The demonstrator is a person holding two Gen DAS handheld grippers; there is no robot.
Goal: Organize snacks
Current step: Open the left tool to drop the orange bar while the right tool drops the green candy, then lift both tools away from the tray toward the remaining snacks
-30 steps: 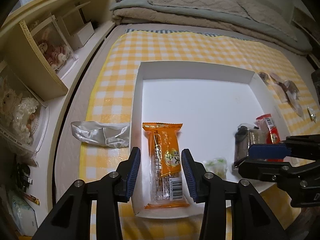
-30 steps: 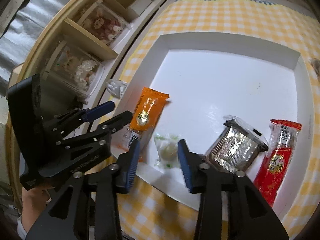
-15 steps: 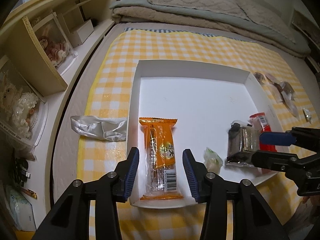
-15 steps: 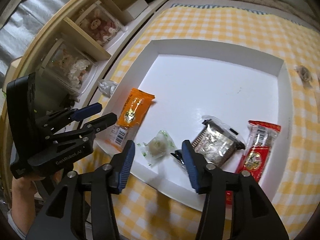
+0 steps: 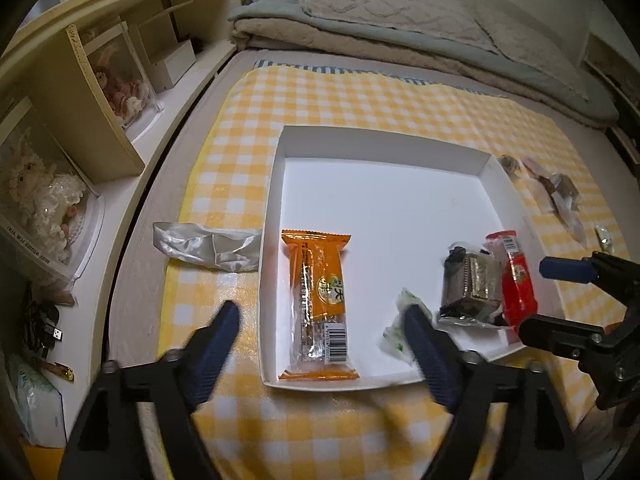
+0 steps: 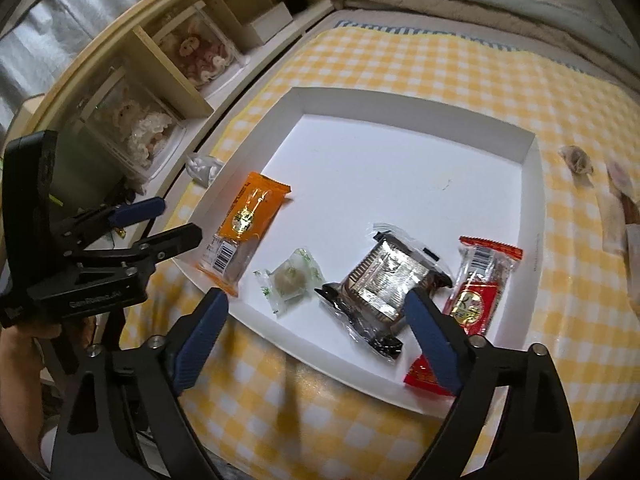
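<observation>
A white tray (image 5: pixel 384 136) (image 6: pixel 420 104) lies on a yellow checked cloth. In its near part lie an orange snack bar (image 5: pixel 320 296) (image 6: pixel 246 220), a small green-and-white wrapped sweet (image 5: pixel 400 328) (image 6: pixel 290 278), a dark foil-wrapped cake (image 5: pixel 472 284) (image 6: pixel 384 280) and a red snack pack (image 5: pixel 514 272) (image 6: pixel 480 280). My left gripper (image 5: pixel 322 318) is wide open and empty above the tray's near left edge. My right gripper (image 6: pixel 316 312) is wide open and empty above the near edge.
A crumpled silver wrapper (image 5: pixel 208 242) (image 6: pixel 202 168) lies left of the tray. Several loose wrappers (image 5: pixel 556 196) (image 6: pixel 600 184) lie on the cloth to the right. A wooden shelf with boxed dolls (image 5: pixel 48 196) stands at the left. Folded blankets (image 5: pixel 400 32) lie beyond.
Both grippers have pulled back and up from the tray and opened much wider. The snacks lie as before.
</observation>
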